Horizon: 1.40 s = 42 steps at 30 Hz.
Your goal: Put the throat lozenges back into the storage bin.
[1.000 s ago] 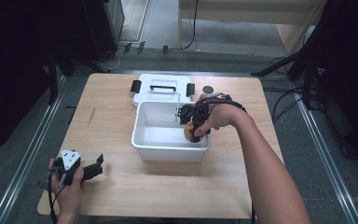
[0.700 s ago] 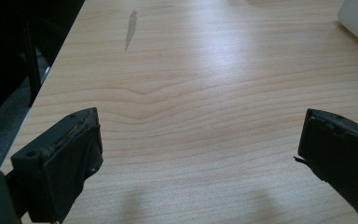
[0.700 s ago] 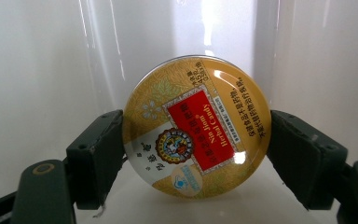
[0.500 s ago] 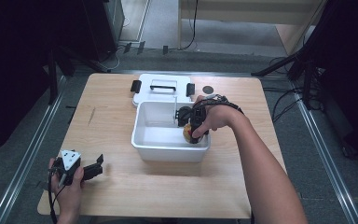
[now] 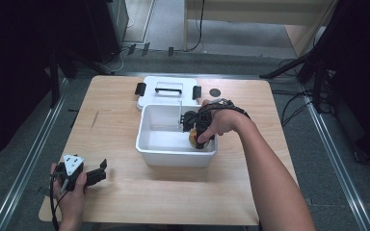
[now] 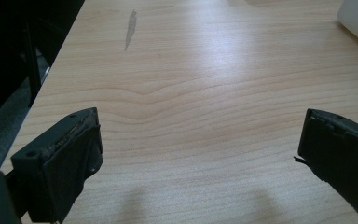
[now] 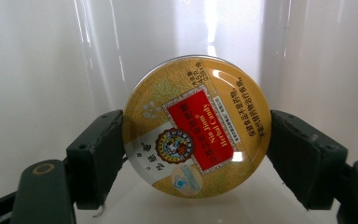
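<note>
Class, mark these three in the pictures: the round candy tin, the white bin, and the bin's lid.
Candy tin point(image 7: 196, 126): right gripper view, on its red label.
White bin point(image 5: 173, 156): high view, on its near wall.
Lid point(image 5: 168, 87): high view, on its handle, behind the bin.

Black two-jaw grippers: left gripper point(image 5: 98, 173) topped by grey three-cornered plate point(image 5: 72, 165), black cable point(image 5: 52, 202) trailing. Right gripper point(image 7: 196, 140) with thick black pads point(image 7: 98, 156), round brass-ringed screw holes. Bare forearms, no sleeves.
</note>
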Each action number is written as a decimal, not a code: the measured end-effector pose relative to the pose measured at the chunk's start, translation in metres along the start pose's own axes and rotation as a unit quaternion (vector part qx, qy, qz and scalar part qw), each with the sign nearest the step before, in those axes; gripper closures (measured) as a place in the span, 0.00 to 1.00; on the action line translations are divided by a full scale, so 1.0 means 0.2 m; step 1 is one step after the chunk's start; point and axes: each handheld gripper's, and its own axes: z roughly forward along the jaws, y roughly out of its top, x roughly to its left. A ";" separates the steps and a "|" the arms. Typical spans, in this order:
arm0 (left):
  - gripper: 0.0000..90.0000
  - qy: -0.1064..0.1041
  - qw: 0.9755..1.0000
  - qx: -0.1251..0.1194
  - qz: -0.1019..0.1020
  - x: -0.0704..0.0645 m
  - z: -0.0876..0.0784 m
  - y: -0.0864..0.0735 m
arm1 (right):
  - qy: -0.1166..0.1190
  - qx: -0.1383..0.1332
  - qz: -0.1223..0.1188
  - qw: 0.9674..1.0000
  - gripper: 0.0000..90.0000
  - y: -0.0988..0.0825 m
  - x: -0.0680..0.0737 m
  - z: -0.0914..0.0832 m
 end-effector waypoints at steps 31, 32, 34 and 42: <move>0.00 -0.001 1.000 0.001 0.000 0.00 0.00 0.00 | -0.015 0.031 0.014 0.999 0.25 0.04 0.00 0.09; 0.00 -0.001 1.000 0.001 0.000 0.00 0.00 0.00 | -0.018 0.035 0.015 0.999 0.25 0.05 0.00 0.10; 0.00 -0.001 1.000 0.001 0.000 0.00 0.00 0.00 | -0.021 0.041 0.010 0.999 0.25 0.05 0.00 0.10; 0.00 0.000 1.000 0.001 -0.002 0.00 0.00 0.00 | -0.021 0.044 0.007 0.999 0.25 0.05 0.00 0.10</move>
